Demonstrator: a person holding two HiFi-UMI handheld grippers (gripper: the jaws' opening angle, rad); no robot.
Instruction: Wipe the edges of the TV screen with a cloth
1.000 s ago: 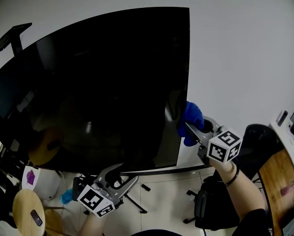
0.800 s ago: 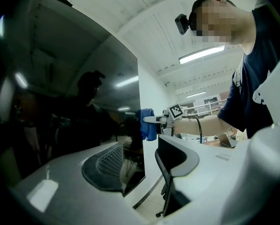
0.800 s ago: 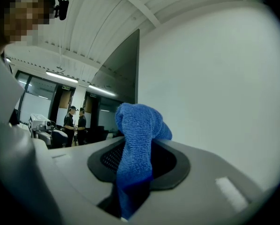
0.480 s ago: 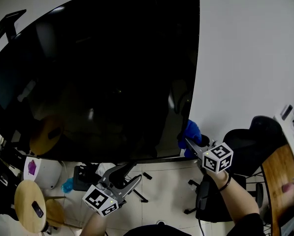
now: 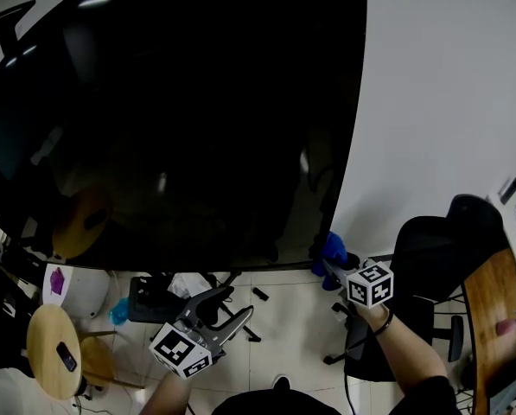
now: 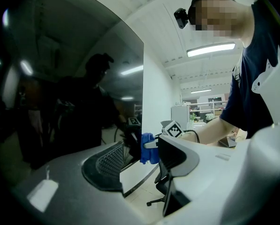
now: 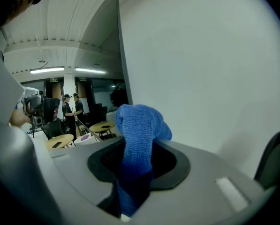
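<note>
Right gripper (image 5: 334, 268) clamped on blue cloth (image 5: 332, 249) at the lower right corner of the TV screen (image 5: 197, 111); contact with the edge hard to make out. Left gripper (image 5: 223, 308) jaws apart, nothing between, low beneath screen. Screen top and left cut off; cloth's lower end hidden inside the jaws

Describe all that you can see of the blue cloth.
The blue cloth looks like soft microfibre, bunched into a rounded wad. The right gripper is shut on its lower part, so the wad stands out beyond the jaws. It sits at the lower right corner of the TV screen; contact is unclear.
</note>
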